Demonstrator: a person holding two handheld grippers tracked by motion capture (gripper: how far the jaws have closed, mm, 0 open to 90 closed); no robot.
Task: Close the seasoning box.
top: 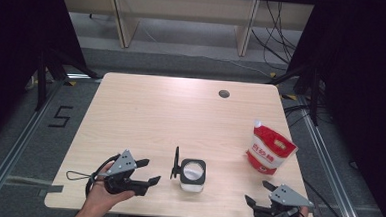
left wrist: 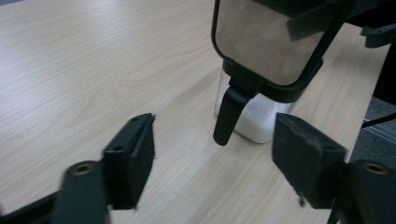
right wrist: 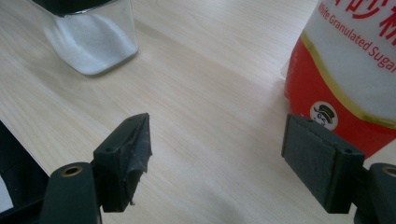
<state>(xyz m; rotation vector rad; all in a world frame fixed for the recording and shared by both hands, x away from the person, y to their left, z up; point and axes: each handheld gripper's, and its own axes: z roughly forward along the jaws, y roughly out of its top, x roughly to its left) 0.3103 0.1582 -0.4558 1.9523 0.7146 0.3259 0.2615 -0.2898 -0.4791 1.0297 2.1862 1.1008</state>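
From above, your left gripper sits just left of the glass jar, which stands near the table's front edge with its black lid flipped up on the side facing that gripper. The left gripper view adds what the high one cannot: the lid's clear panel and its latch tab hanging between your spread jaws, with nothing touching the pads. Your right gripper rests well right of the jar, jaws apart and empty. Its own view shows white grains heaped in the jar's base and the sugar pouch just behind one jaw, printed "White Granulated Sugar".
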